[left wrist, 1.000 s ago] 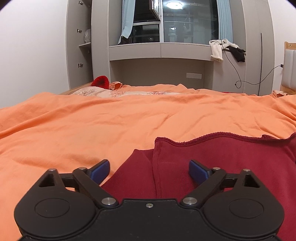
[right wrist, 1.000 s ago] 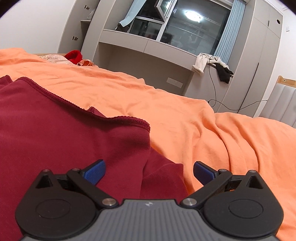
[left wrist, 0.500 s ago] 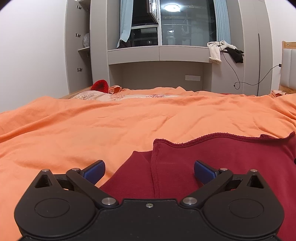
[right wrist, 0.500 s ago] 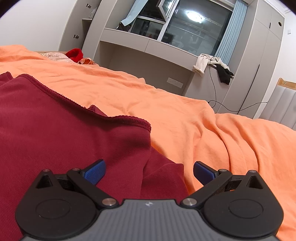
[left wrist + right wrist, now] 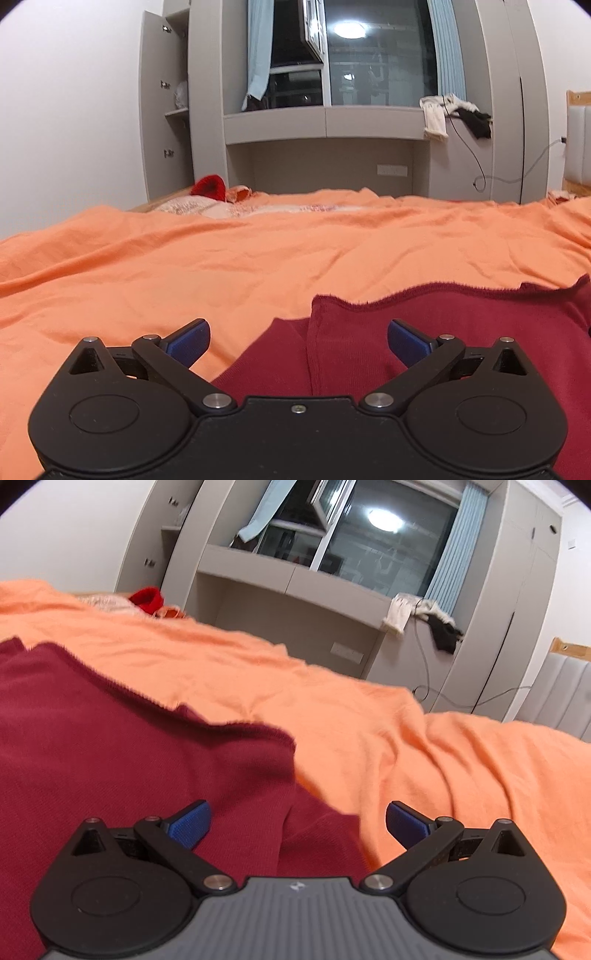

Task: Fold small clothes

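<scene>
the dark red garment (image 5: 424, 332) is running out of frame, lying on the orange bedspread (image 5: 221, 266); left gripper (image 5: 298, 341) and right gripper (image 5: 298, 821) are gaping wide, holding nothing.

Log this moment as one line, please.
left hand-held gripper: open | right hand-held gripper: open | dark red garment: flat on orange bedspread, ungripped

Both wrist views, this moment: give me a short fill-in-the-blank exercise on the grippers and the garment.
1. The dark red garment lies on an ______ bedspread.
2. The left gripper has its jaws ______, holding nothing.
3. The right gripper has pads coloured ______.
4. The red hat sits at the bed's ______ end.

Missing words: orange; open; blue; far
</scene>
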Action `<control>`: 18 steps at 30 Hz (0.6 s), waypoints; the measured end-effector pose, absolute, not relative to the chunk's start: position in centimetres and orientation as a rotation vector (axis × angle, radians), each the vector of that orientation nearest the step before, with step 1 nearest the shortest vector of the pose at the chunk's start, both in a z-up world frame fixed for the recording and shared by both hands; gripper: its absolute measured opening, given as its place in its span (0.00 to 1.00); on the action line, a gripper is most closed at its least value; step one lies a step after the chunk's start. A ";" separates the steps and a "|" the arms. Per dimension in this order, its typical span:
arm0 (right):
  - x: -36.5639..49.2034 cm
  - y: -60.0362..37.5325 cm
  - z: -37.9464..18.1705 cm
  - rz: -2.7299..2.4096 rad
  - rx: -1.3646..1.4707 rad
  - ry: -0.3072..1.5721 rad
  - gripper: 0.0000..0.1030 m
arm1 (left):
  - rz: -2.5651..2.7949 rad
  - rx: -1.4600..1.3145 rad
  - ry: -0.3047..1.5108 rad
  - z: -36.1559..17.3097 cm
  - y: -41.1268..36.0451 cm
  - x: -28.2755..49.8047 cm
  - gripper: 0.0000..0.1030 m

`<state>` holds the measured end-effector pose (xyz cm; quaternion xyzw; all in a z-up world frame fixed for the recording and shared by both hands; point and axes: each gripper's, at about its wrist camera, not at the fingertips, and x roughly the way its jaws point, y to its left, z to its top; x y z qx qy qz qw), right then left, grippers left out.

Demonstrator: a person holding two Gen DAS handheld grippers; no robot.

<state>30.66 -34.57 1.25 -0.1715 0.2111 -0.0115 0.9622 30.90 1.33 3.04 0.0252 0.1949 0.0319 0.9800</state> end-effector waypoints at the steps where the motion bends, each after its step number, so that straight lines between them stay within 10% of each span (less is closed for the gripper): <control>1: 30.4 -34.6 1.6 -0.023 -0.345 0.407 1.00 | 0.065 0.044 0.384 3.2 1.4 30.6 0.99; 18: 21.7 -33.1 7.7 0.091 -0.169 0.212 1.00 | 0.012 -0.139 0.246 5.4 1.7 23.4 0.99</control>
